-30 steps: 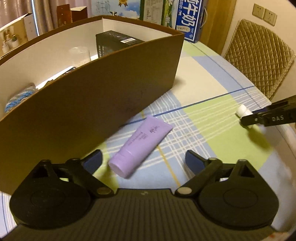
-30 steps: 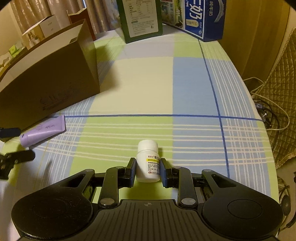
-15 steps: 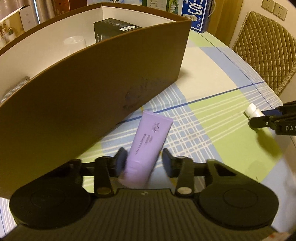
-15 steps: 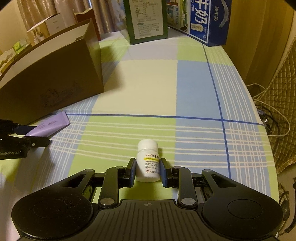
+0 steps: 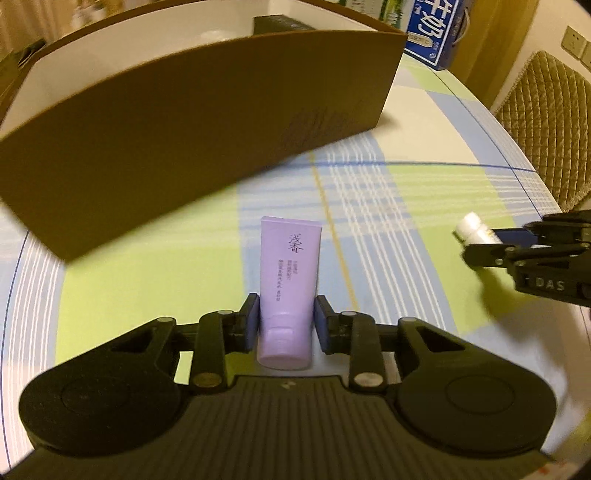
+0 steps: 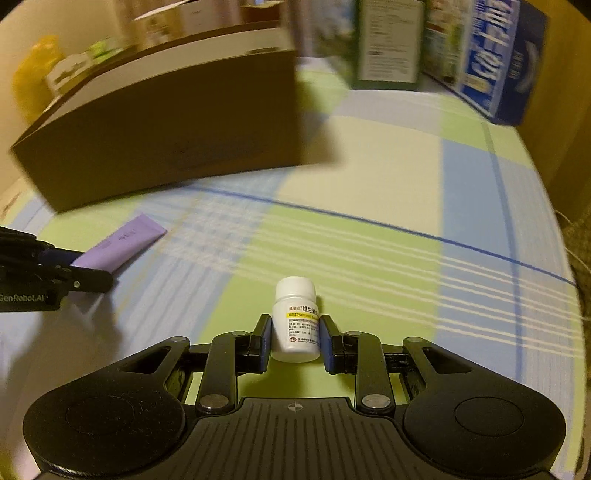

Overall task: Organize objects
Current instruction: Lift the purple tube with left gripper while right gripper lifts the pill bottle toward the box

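A: Big stuff first? Checked surface (image 6: 369, 177) is carrying a brown box (image 5: 207, 122), sitting open-topped at the back, with a dark carton (image 5: 280, 24) showing inside it.

B: Next, the left claw (image 5: 284, 325)?

A: It's pinching the purple tube (image 5: 289, 280) near its cap end, blue pads (image 5: 252, 314) pressing on both sides, crimped end pointing away toward the box. In the right wrist view the tube (image 6: 118, 245) is sticking out from the claw, just short of the box.

B: Right claw (image 6: 295, 341)?

A: Closing tight on the white pill bottle (image 6: 296, 321), pads touching its labelled body, cap pointing forward. From the left wrist view the bottle (image 5: 474, 229) is sitting well right of the tube.
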`<state>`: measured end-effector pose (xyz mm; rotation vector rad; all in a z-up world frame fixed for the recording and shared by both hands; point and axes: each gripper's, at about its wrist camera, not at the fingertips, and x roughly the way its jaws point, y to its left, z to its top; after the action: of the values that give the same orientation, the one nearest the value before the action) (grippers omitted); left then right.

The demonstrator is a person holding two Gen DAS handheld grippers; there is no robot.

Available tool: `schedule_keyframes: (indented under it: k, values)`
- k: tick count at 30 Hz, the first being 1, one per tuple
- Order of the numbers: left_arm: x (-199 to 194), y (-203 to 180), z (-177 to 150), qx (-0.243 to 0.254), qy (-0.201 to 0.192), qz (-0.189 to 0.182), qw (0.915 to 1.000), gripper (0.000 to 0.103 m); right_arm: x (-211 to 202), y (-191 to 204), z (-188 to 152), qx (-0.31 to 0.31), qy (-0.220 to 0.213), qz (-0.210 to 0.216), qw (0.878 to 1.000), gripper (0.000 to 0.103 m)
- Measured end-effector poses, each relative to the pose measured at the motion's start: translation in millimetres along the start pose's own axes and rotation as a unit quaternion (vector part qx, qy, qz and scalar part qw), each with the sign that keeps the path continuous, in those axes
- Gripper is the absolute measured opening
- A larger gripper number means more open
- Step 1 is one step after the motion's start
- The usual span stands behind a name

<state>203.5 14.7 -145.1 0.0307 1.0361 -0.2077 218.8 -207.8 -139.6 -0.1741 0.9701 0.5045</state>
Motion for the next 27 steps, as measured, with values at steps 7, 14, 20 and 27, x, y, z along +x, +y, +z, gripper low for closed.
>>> schedule_keyframes:
  k: [7, 14, 20, 27]
  values:
    - [-31, 2, -43, -0.037, 0.012, 0.022, 0.999, 0.026, -3, 35, -16, -0.057, 0.007, 0.054, 0.997, 0.024]
    - [-50, -5, -69, -0.062, 0.026, 0.029, 0.9973, 0.026, -12, 58, -35, -0.099, 0.017, 0.095, 0.99, 0.024]
    - [-43, -9, -61, -0.082, 0.028, 0.044, 0.9953, 0.034, -11, 58, -36, -0.101, 0.021, 0.101, 0.99, 0.029]
    - [-29, -15, -47, -0.083, 0.036, 0.075, 0.9931, 0.038, -9, 59, -30, -0.099, 0.022, 0.092, 0.991, 0.037]
